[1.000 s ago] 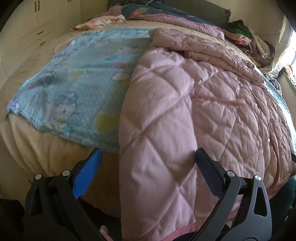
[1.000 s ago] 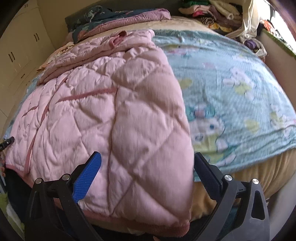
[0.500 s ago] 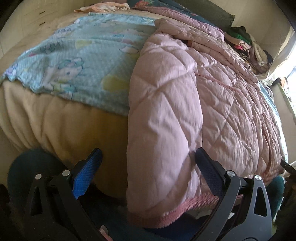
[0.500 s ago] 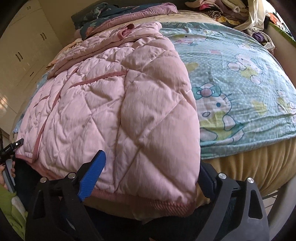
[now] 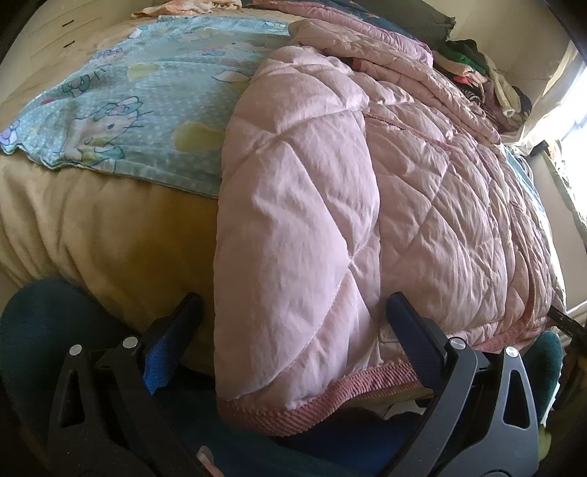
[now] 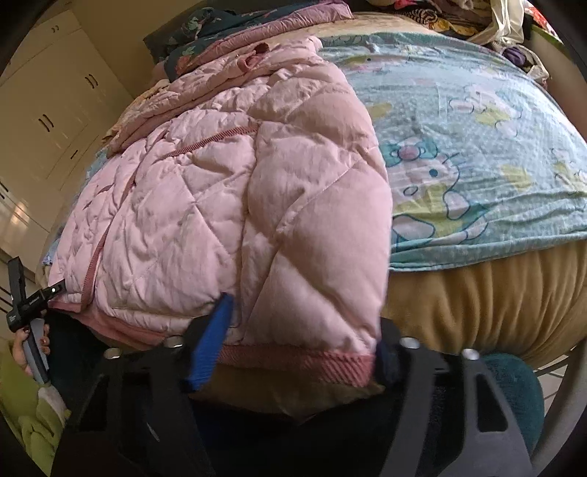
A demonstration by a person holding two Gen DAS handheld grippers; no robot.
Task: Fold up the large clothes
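A large pink quilted jacket lies spread on the bed, its ribbed darker-pink hem hanging over the near edge. It also shows in the right wrist view, with its hem. My left gripper is open, its fingers on either side of the jacket's lower left corner. My right gripper is open, narrower than before, its fingers straddling the jacket's lower right corner just above the hem. The other gripper shows at the left edge.
A light blue cartoon-print sheet covers the tan mattress. Piled clothes and folded bedding sit at the far side. White cupboards stand on one side. A dark teal cushion lies below the bed edge.
Both grippers have dropped and moved in on the jacket's hanging hem corners. The right gripper's fingers have come closer together around the fabric. The jacket itself has not moved.
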